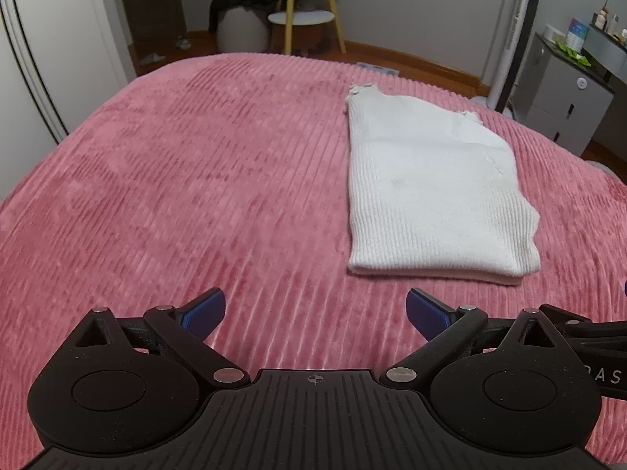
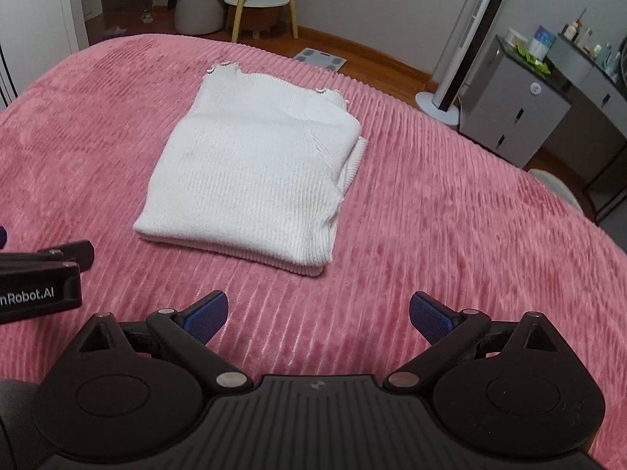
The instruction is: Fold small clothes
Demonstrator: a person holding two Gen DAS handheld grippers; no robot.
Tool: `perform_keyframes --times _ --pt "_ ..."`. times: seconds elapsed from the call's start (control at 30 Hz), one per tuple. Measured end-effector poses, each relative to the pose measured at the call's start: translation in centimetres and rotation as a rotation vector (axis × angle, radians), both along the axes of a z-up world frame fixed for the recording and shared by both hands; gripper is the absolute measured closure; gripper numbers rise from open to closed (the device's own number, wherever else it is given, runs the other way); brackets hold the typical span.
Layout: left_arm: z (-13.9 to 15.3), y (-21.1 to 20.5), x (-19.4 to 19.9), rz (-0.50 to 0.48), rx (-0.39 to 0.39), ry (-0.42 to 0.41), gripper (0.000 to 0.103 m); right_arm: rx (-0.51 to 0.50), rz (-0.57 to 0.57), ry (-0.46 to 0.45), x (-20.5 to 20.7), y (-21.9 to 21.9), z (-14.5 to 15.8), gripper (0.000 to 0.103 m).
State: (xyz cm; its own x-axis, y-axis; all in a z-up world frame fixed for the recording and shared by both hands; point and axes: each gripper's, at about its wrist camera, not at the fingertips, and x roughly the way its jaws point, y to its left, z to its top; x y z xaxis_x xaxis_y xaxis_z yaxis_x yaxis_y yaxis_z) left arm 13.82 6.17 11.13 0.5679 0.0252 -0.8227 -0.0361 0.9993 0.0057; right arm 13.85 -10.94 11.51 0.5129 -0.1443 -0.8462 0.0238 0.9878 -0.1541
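Observation:
A white ribbed knit top (image 1: 431, 192) lies folded into a flat rectangle on the pink corduroy bedspread (image 1: 196, 176), its frilled edge at the far end. In the right wrist view the same top (image 2: 250, 172) sits ahead and left of centre. My left gripper (image 1: 316, 309) hovers open over bare bedspread, near and left of the top's front edge. My right gripper (image 2: 318, 311) is open too, just short of the top's near right corner. Neither holds anything. The left gripper's black body (image 2: 39, 278) shows at the left edge of the right wrist view.
Beyond the bed's far edge stand a yellow-legged stand with a round white shelf (image 2: 256, 0), a pale pouf (image 1: 241, 29) and a white tower fan (image 2: 466, 39). A grey drawer unit (image 2: 517, 113) with bottles stands at the right. A scale (image 2: 319, 58) lies on the wooden floor.

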Motion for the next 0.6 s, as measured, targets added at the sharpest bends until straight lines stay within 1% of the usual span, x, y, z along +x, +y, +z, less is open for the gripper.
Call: perform_keyframes --times 0.2,0.6 --pt "0.47 -0.05 -0.27 0.003 -0.001 -0.010 0.002 -0.014 -0.007 0.003 -0.34 0.43 -0.01 0.004" --pt "0.93 -0.32 -0.57 0.001 0.004 -0.013 0.002 0.009 -0.016 0.002 -0.49 0.20 0.19 0.004"
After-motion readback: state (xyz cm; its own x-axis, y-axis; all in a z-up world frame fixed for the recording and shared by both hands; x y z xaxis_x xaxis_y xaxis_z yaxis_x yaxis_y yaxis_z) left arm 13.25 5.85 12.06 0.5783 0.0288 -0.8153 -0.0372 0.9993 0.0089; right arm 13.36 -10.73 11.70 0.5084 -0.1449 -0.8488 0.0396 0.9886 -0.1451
